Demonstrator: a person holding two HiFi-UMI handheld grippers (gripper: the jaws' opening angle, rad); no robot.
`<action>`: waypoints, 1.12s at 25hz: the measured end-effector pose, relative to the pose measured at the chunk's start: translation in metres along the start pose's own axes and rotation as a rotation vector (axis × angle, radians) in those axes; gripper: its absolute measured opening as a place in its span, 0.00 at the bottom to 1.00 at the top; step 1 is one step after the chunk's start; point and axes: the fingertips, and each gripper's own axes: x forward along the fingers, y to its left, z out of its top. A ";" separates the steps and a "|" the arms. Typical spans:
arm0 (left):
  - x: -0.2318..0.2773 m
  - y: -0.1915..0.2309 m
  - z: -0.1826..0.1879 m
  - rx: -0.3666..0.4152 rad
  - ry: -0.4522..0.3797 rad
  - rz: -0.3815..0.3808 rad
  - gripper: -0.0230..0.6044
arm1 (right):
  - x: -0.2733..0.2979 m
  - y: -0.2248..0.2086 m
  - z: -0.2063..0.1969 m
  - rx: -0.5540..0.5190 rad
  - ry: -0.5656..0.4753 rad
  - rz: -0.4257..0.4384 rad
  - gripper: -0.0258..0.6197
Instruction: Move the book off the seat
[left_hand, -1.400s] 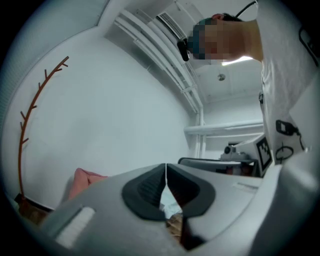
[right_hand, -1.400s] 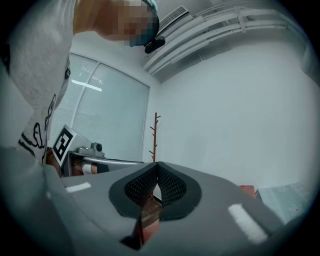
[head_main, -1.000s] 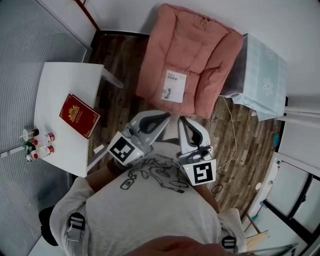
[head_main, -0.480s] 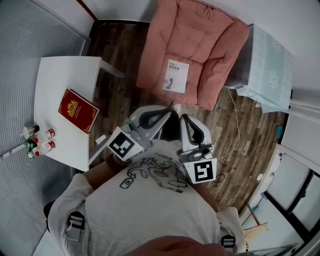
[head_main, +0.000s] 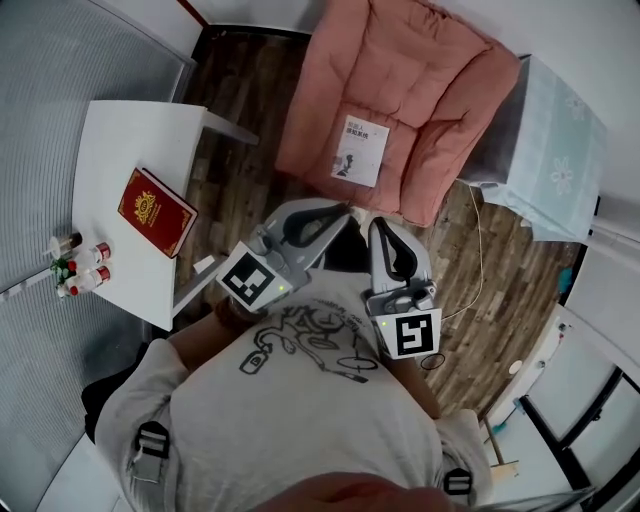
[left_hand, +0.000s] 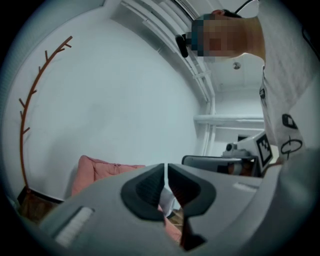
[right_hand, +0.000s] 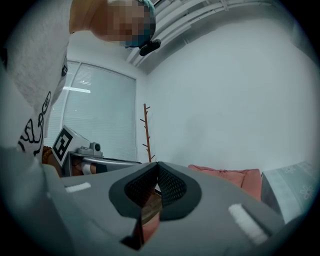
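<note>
A white book (head_main: 361, 152) lies flat on the front part of the pink cushioned seat (head_main: 420, 70). Both grippers are held side by side close to my chest, pointing at the seat's front edge and short of the book. My left gripper (head_main: 343, 210) (left_hand: 166, 167) has just been opening: its pads stand a narrow slit apart with nothing between them. My right gripper (head_main: 377, 224) (right_hand: 158, 165) is shut and empty, its tips touching. The seat (left_hand: 95, 167) (right_hand: 225, 173) shows low in both gripper views; the book is hidden there.
A white table (head_main: 120, 130) at the left bears a red book (head_main: 156, 211) and small bottles (head_main: 78, 276). A pale blue cloth-covered stand (head_main: 555, 160) is beside the seat on the right. A cable (head_main: 474, 260) trails over the wood floor. A bare-branch coat stand (right_hand: 146, 131) is by the wall.
Both grippers have moved a little forward and down toward the seat's front edge, along with my body. The book has not moved. Nothing was taken hold of.
</note>
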 end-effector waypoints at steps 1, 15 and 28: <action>0.008 0.003 -0.001 0.000 0.004 0.009 0.07 | 0.003 -0.009 -0.001 0.000 0.003 0.008 0.05; 0.135 0.047 -0.047 -0.003 0.102 0.108 0.08 | 0.036 -0.141 -0.047 0.025 0.078 0.090 0.05; 0.187 0.100 -0.135 -0.006 0.182 0.073 0.11 | 0.073 -0.195 -0.144 0.071 0.177 0.093 0.08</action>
